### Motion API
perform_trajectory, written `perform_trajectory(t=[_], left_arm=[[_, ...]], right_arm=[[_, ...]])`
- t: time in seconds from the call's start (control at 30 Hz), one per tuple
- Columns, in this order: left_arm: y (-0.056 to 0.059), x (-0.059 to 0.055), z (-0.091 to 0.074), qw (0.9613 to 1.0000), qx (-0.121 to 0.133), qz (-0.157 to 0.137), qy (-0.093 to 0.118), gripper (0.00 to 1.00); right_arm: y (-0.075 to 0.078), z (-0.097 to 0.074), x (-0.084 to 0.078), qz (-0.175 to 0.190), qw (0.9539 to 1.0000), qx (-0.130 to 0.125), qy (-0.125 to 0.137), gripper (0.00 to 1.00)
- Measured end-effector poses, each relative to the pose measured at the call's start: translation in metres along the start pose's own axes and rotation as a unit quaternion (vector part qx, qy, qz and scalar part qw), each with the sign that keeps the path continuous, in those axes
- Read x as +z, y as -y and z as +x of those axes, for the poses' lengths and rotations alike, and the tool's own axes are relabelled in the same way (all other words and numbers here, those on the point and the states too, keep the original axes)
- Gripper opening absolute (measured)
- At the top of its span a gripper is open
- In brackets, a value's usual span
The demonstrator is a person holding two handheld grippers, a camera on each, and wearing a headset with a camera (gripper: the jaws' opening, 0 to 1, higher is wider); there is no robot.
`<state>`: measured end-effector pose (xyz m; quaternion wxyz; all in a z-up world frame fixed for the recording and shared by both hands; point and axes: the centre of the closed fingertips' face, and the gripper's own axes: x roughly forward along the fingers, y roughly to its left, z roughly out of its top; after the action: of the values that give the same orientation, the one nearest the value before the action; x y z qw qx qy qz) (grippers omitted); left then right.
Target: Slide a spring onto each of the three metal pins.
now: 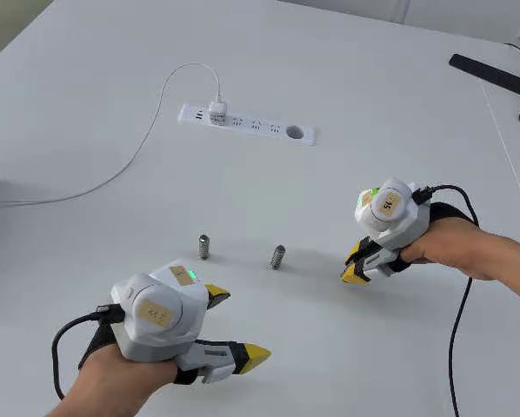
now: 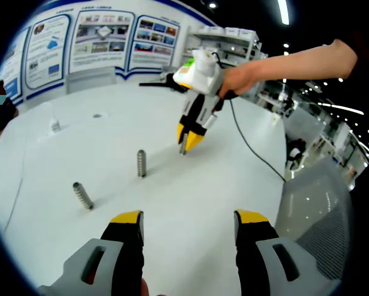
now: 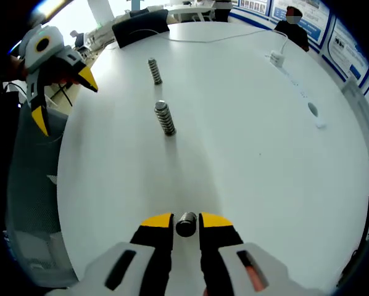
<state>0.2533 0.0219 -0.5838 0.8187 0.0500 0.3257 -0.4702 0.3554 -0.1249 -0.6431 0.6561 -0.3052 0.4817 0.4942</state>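
2 of 3 pins look done; 3rd under way.
1st pin (image 1: pixel 203 247) and 2nd pin (image 1: pixel 277 256) stand upright w/ springs on, apart, mid table (image 1: pixel 373 104). Right claw (image 1: pixel 354 274) pinches a metal piece (image 3: pixel 186 225) down at the table, pin or spring, can't tell; prob. the last set, not yet finished. Left claw (image 1: pixel 236 326) gapes empty, near the 1st pin.

Table (image 1: pixel 347 69) bears power strip (image 1: pixel 246 123), two spring-covered pins (image 1: pixel 203 247) (image 1: pixel 277 256).
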Motion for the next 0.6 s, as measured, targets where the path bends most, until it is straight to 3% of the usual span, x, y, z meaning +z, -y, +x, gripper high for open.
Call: perform_trajectory(t=[0.3, 0.6], left_arm=[[-0.002, 0.001, -0.001, 1.0, 0.002, 0.001, 0.001, 0.61], [-0.004, 0.003, -0.003, 1.0, 0.003, 0.003, 0.001, 0.61]], right_arm=[[0.001, -0.006, 0.0, 0.017, 0.9998, -0.006, 0.009, 0.28], [0.0, -0.016, -0.009, 0.044, 0.9986, -0.021, 0.021, 0.36]])
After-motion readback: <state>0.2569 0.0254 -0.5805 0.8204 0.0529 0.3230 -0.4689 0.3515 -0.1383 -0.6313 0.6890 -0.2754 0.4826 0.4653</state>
